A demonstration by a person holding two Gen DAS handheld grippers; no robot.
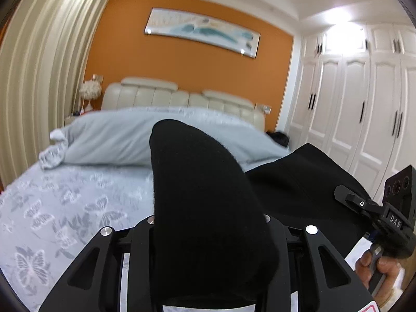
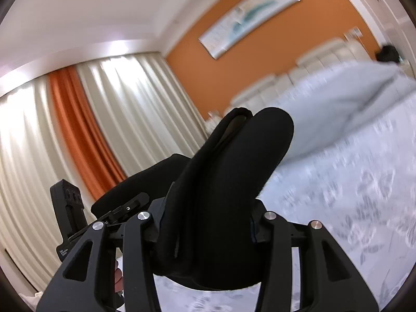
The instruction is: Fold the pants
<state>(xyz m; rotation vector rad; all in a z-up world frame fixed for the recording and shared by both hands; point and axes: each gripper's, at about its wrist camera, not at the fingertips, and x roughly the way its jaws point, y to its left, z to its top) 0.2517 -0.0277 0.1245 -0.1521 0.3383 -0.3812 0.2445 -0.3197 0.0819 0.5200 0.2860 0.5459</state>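
Note:
The black pants (image 1: 202, 197) hang between both grippers, lifted above the bed. My left gripper (image 1: 208, 223) is shut on a bunched end of the pants, which stands up between its jaws and hides the fingertips. The cloth stretches right to my right gripper (image 1: 364, 205), seen at the right edge. In the right wrist view my right gripper (image 2: 208, 218) is shut on the other end of the pants (image 2: 234, 182), which covers its fingertips. The left gripper (image 2: 117, 210) shows at the left, with pants cloth running to it.
A bed with a light blue butterfly-print sheet (image 1: 65, 208) lies below. A folded blue duvet (image 1: 124, 137) and cream headboard (image 1: 176, 96) are at the far end. White wardrobes (image 1: 364, 98) stand on the right, curtains (image 2: 91, 130) on the left.

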